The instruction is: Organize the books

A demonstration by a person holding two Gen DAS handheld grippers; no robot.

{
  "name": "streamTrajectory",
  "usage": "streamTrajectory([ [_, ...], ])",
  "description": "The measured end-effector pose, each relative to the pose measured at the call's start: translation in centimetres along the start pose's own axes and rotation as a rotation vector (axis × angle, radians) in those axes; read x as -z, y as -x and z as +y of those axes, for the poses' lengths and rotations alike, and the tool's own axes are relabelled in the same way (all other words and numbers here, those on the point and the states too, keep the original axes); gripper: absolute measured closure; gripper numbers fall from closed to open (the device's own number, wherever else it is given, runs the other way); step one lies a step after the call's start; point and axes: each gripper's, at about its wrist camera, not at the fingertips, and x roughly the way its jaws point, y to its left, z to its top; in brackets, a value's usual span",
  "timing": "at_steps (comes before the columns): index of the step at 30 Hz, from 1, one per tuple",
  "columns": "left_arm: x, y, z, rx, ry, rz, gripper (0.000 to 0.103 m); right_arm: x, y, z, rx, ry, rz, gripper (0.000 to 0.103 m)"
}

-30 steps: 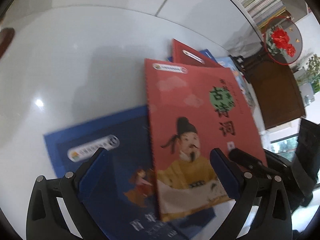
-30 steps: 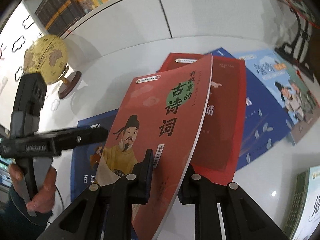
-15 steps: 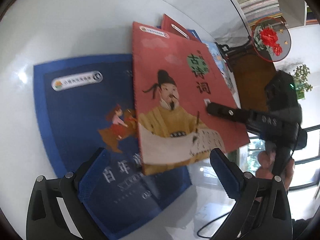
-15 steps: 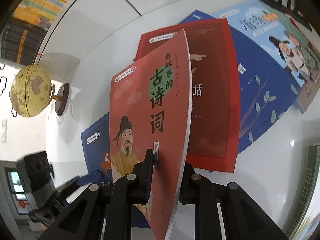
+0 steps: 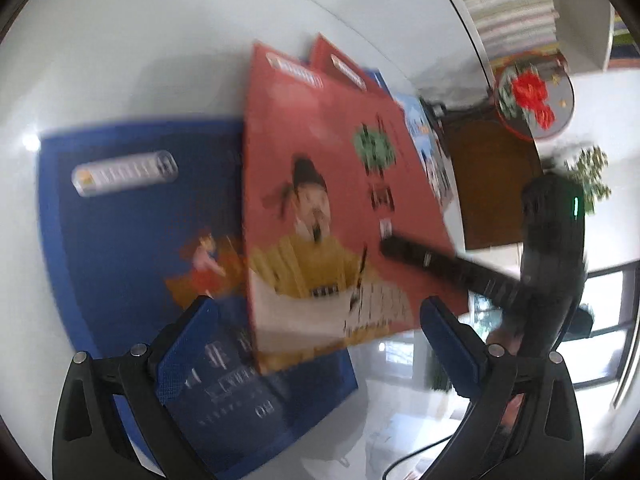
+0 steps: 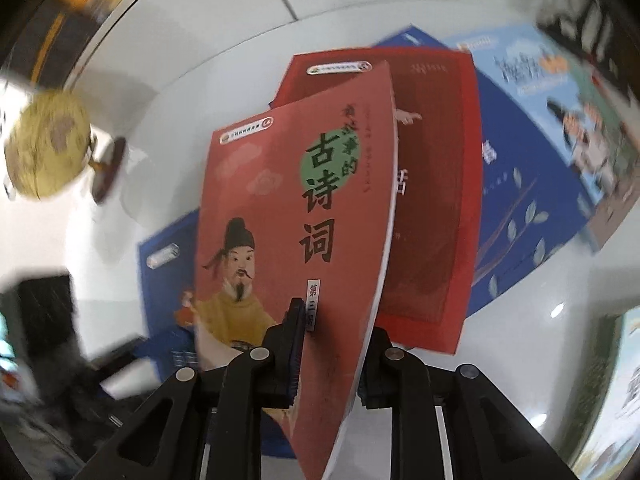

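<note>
We take the white table (image 6: 192,80) as our landmark, the largest thing in view, with a seam running across its far part. At its far edge shelves of books (image 5: 508,12) stand packed in rows, and at its far left edge, as the right wrist view shows it, a yellowish globe (image 6: 46,148) sits on a dark round foot. A dark wooden stand (image 5: 496,184) stands beside the table with a round embroidery of red flowers (image 5: 534,96) above it.

Flat on the table lies a dark blue book (image 5: 132,232), and farther along a fan of three overlapping books: a deep red book (image 6: 436,184) on top, a blue book with leaves (image 6: 520,200) under it, and a light blue book (image 6: 560,92) at the end (all rather blurred). A greenish book (image 6: 616,400) shows at the near right edge of the table.

The red poetry book (image 6: 288,220), bearing a bearded figure in yellow, hangs tilted above the table, partly over the dark blue book and partly over the deep red one. Our right gripper (image 6: 332,344) pinches its lower corner, jaws narrow with the cover between the pads, and they have just been easing open a little. Our left gripper (image 5: 316,344) hovers over the dark blue book with blue pads spread wide and nothing between them.
</note>
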Motion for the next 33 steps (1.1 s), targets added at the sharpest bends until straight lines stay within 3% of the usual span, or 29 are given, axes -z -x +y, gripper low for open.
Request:
streamTrajectory([
  [7, -7.7, 1.1, -0.4, -0.094, -0.036, -0.054, 0.003, 0.7, -0.9, 0.9, 0.116, 0.099, -0.055, 0.075],
  [12, -10.4, -1.2, -1.2, -0.14, -0.067, -0.029, 0.003, 1.1, -1.5, 2.2, 0.199, 0.18, -0.08, 0.074],
  [18, -11.2, -3.4, -1.3, -0.126, -0.078, -0.002, 0.003, 1.4, -2.0, 3.1, 0.247, 0.238, -0.102, 0.073],
  [23, -11.0, -4.1, -2.0, -0.038, -0.072, 0.032, 0.005, 1.6, -1.9, 2.9, 0.228, 0.233, -0.116, 0.072],
  [26, -10.1, -3.5, -3.3, -0.038, -0.121, -0.006, 0.006, 1.6, -1.5, 2.8, 0.214, 0.234, -0.13, 0.072],
  [29, -9.5, -2.3, -4.0, 0.012, -0.131, -0.028, 0.01, 2.0, -1.0, 3.2, 0.232, 0.273, -0.157, 0.072],
  [33, -8.7, -1.5, -5.2, -0.011, -0.153, -0.048, 0.011, 2.5, -0.3, 4.0, 0.265, 0.3, -0.174, 0.072],
])
